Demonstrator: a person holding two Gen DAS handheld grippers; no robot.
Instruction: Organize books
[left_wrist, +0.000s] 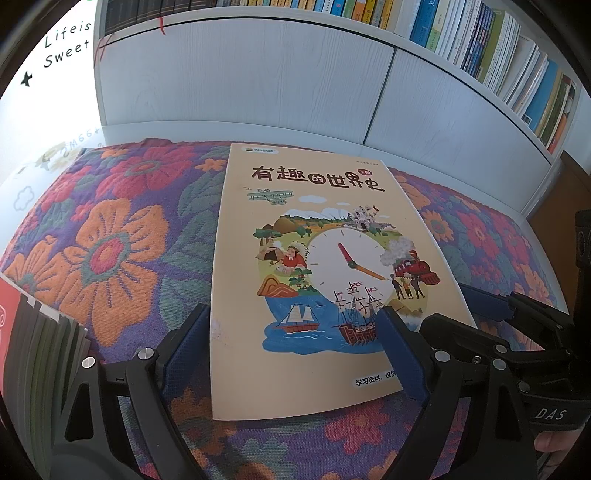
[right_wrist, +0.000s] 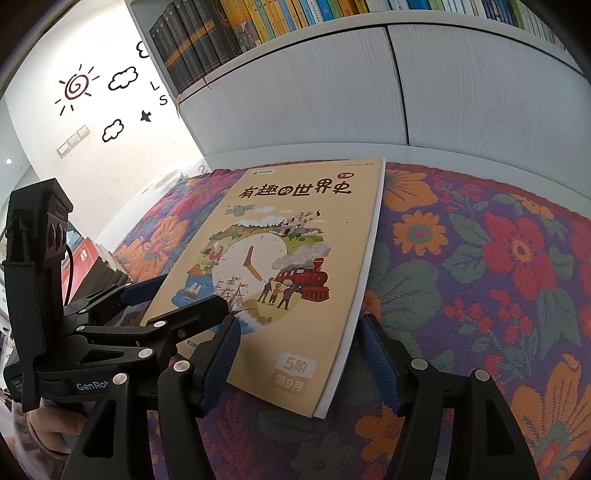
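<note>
While both grippers hang spread and empty, left gripper (left_wrist: 291, 347) and right gripper (right_wrist: 299, 354), the thin book (left_wrist: 314, 266) lies flat on the flowered cloth (left_wrist: 110, 240). Light, floppy, glossy cover — best pinched at the near edge.

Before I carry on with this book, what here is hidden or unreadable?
- Book: label at its near edge partly covered by the left gripper in the left wrist view.
- Stack of books: cut off by the left edge, left wrist view.
- Shelf books: spine titles too small, tops cropped, right wrist view.
</note>
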